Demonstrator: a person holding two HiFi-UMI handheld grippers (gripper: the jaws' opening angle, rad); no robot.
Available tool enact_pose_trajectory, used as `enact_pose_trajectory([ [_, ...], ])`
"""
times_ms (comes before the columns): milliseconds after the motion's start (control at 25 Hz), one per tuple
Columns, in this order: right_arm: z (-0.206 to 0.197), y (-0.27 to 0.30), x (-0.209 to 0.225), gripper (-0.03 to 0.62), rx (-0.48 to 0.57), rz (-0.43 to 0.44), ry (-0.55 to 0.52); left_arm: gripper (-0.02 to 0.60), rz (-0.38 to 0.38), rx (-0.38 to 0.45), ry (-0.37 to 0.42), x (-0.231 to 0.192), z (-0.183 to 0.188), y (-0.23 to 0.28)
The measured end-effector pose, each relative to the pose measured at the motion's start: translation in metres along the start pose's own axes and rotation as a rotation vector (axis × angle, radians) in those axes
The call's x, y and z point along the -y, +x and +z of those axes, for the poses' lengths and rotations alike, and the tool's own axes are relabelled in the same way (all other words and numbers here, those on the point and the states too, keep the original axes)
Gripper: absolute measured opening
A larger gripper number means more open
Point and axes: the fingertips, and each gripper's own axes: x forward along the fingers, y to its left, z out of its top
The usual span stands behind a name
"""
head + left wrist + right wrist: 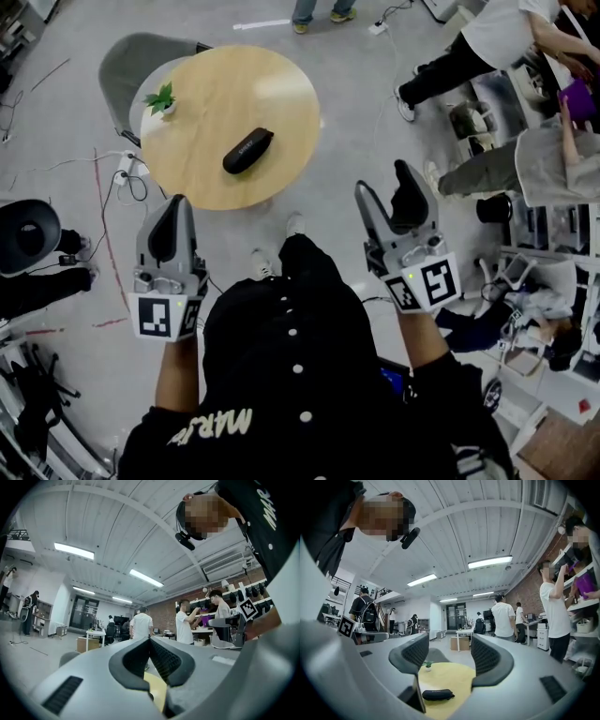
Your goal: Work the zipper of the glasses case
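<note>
The grey floor [56, 309] took most of the head view. On it stood a round wooden table [272, 89], ahead of the person [309, 375]. The person wore a black shirt with white buttons and stood near the table, holding one tool in each hand in front of the body. A grey chair [127, 66] stood at the far left side of the table, with part of its seat under the table edge. Some other people were at the shelves on the right side of the room, well apart from the table.

The left gripper [174, 208] was held on the left side of the body. In the left gripper view its jaws were pressed together, with nothing between them. The right gripper [386, 192] was held on the right side. In the right gripper view its jaws stood wide apart and empty, and the table top showed in the gap between them, farther off. Neither tool touched the table or anything on it.

The black glasses case [247, 150] lay alone near the middle of the table, a little toward the person, turned diagonally. Its zipper was too small to make out. A small green plant [161, 98] in a white pot stood at the far left edge of the table, well apart from the case.
</note>
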Motion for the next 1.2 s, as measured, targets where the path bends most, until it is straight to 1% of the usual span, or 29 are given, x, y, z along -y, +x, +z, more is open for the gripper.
enact_pose_trajectory([
  [200, -0.011, 0.046, 0.039, 0.27, -0.017, 0.045, 0.021, 0.003, 0.024, -0.011, -0.005, -0.009, -0.008, 0.055],
  [440, -0.02, 0.113, 0.08, 0.268, -0.042, 0.161, 0.036, 0.003, 0.059, -0.01, 0.008, -0.022, -0.008, 0.121],
  [560, -0.027, 0.145, 0.098, 0.267, -0.057, 0.22, 0.049, 0.003, 0.09, -0.015, 0.022, -0.03, -0.012, 0.151],
  [640, -0.034, 0.163, 0.107, 0.264, -0.07, 0.262, 0.058, 0.003, 0.111, 0.003, -0.012, -0.031, -0.01, 0.171],
  [720, -0.043, 0.177, 0.114, 0.262, -0.089, 0.312, 0.059, 0.003, 0.142, -0.007, -0.038, -0.033, -0.013, 0.187],
  [840, -0.059, 0.197, 0.119, 0.262, -0.119, 0.398, 0.055, 0.003, 0.164, -0.037, -0.024, -0.036, -0.025, 0.202],
  [1000, -0.092, 0.219, 0.117, 0.262, -0.185, 0.507, 0.042, 0.003, 0.153, -0.057, -0.043, -0.038, -0.051, 0.216],
  [1120, -0.126, 0.237, 0.115, 0.261, -0.259, 0.539, 0.021, 0.003, 0.138, -0.052, -0.041, -0.046, -0.076, 0.224],
  [1200, -0.148, 0.247, 0.111, 0.261, -0.282, 0.565, 0.015, 0.003, 0.131, -0.062, -0.048, -0.051, -0.099, 0.226],
])
